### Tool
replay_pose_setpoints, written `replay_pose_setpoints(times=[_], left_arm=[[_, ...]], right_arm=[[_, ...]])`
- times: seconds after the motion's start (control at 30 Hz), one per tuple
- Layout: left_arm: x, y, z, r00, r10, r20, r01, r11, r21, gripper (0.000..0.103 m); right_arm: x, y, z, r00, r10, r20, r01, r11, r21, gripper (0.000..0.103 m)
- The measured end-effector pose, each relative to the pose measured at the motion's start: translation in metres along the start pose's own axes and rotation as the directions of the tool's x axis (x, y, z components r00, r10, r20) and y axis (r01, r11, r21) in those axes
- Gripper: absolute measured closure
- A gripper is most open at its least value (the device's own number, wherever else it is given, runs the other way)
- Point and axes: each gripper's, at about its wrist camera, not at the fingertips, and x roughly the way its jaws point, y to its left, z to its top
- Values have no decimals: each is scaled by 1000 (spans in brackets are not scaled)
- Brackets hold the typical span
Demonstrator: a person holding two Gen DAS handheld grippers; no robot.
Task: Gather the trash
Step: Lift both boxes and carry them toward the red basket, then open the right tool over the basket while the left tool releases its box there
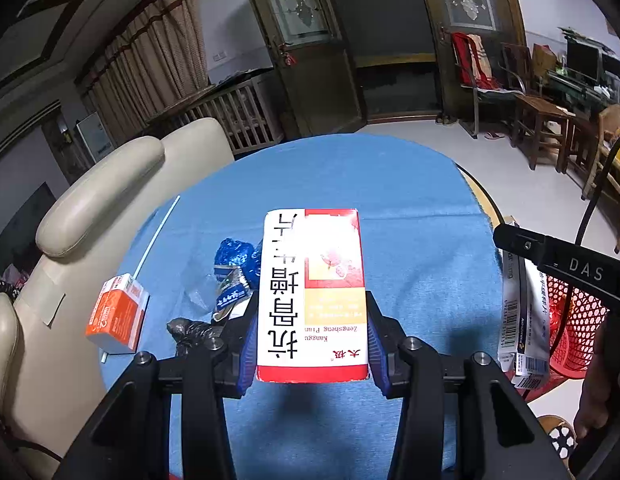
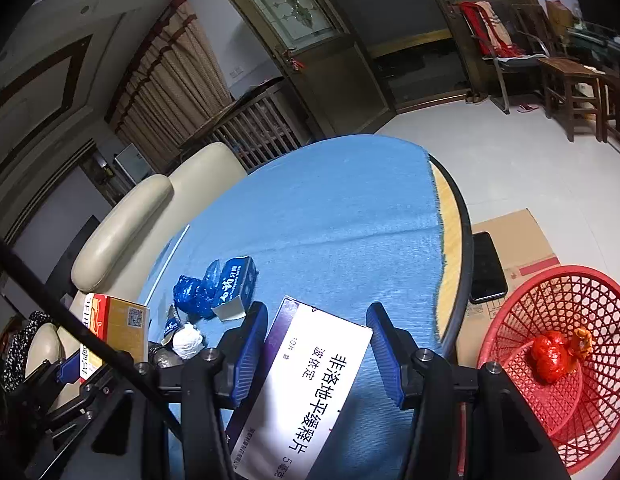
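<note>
Trash lies scattered on the round blue-clothed counter. Far left of the red plastic mesh basket, an orange-and-white carton, a crumpled blue foil wrapper and a black crumpled bag sit on the cloth. Nearer the basket, the left gripper has its fingers clamped on a red-and-white medicine box, long axis pointing forward. The right gripper, nearest the basket, pinches a tilted white-and-purple medicine box. The basket stands on the floor just right of the counter, holding a red knotted bag. I judge the right gripper's box drops first.
</note>
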Motion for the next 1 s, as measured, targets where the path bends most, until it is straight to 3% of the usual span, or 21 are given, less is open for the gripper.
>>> replay_pose_setpoints(times=[0.43,0.53,0.63,0.73,0.83,1.0], left_arm=[[0,-24,6,999,-34,-1,34,998,57,55],[0,-37,8,997,-75,-10,75,994,82,55],[3,-53,7,986,-159,-45,163,981,109,55],[9,-75,5,962,-252,-104,265,955,135,55],[18,-101,4,921,-345,-184,372,917,143,55],[32,-146,6,868,-420,-266,470,867,167,55]], right_arm=[[-10,-27,3,999,-26,22,25,998,57,49],[-17,-39,4,999,-39,34,36,996,77,49],[-27,-58,5,997,-61,45,57,993,103,49],[-37,-79,3,994,-91,54,82,987,141,49],[-50,-111,-1,989,-138,61,124,972,200,49],[-72,-162,-10,975,-212,65,184,937,298,49]])
